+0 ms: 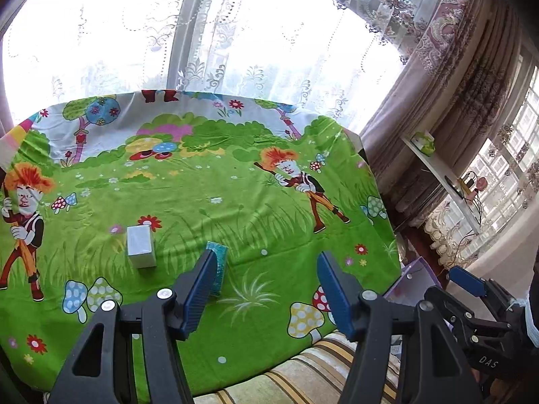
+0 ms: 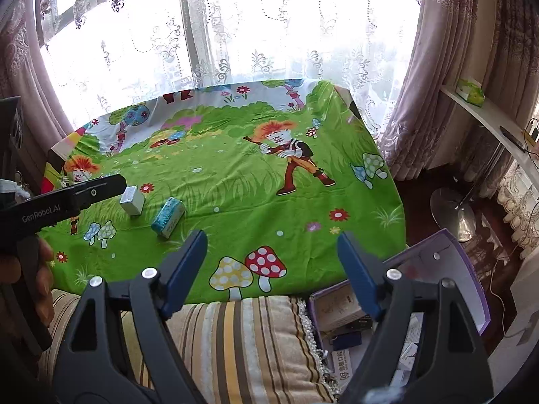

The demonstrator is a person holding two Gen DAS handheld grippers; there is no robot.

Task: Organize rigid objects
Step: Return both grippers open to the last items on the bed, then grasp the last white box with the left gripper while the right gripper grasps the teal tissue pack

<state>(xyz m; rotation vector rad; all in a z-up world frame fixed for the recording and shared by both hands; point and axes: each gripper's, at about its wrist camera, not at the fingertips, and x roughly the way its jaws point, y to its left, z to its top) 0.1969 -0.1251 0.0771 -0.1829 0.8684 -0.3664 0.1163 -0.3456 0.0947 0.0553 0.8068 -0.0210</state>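
Teal box (image 1: 220,266) beyond left gripper (image 1: 266,289), white box (image 1: 140,246) further left, untouched

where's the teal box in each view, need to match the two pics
Left wrist view: the teal box stands lower centre-left, partly hidden behind the left finger of the gripper.
Right wrist view: it lies left of centre, in full view, on the green cloth.
Shared landmark: the white box, just to the left of it in both.

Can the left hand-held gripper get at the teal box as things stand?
Probably yes: the left hand-held gripper is open and empty, and the teal box lies uncovered on the cloth, apart from the white box.
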